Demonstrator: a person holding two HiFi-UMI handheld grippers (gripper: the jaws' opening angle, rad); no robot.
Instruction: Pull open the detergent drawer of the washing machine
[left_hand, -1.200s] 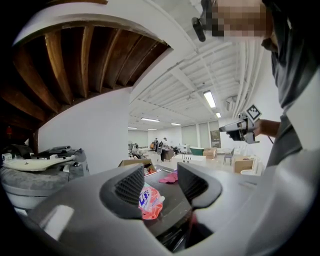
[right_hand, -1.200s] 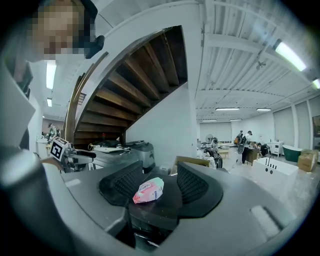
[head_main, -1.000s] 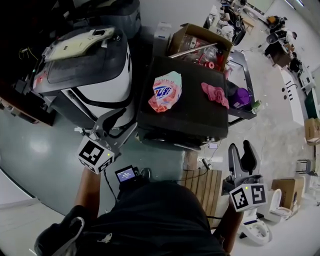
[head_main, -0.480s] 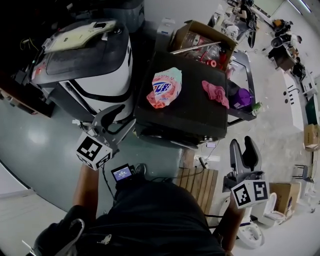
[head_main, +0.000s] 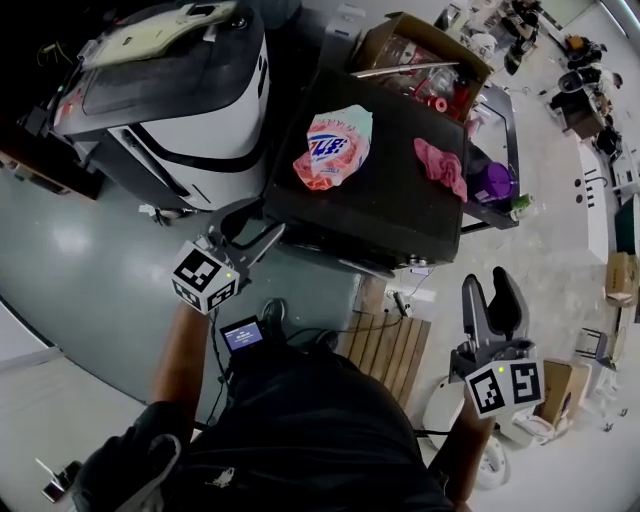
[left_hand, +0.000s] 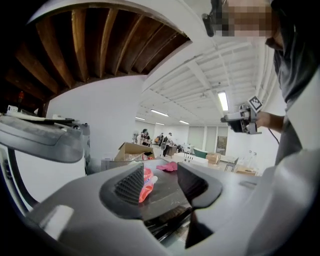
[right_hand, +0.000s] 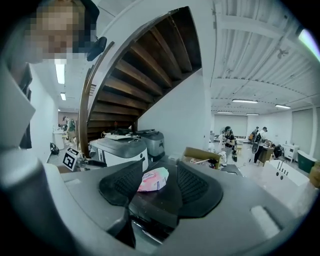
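Note:
The black-topped washing machine (head_main: 390, 215) stands ahead of me, its front edge (head_main: 345, 262) facing me. Its detergent drawer cannot be told apart in the dark front. My left gripper (head_main: 260, 220) hangs just off the machine's front left corner, level with its top. Its fingers stand a little apart with nothing between them. In the left gripper view the left gripper (left_hand: 161, 172) looks across the machine's top (left_hand: 165, 192). My right gripper (head_main: 488, 287) hovers off the front right, clear of the machine, also open and empty. The right gripper (right_hand: 160, 172) points at the same top.
A pink detergent bag (head_main: 335, 150) and a pink cloth (head_main: 440, 165) lie on the machine's top. A grey-and-white top-loader (head_main: 170, 90) stands at the left, a cardboard box (head_main: 420, 55) behind. A wooden pallet (head_main: 385, 345) and a small screen device (head_main: 243, 335) are on the floor.
My left gripper has sunk and drawn closer to the machine's front left corner. The right gripper has shifted only slightly. The head view has tilted a little.

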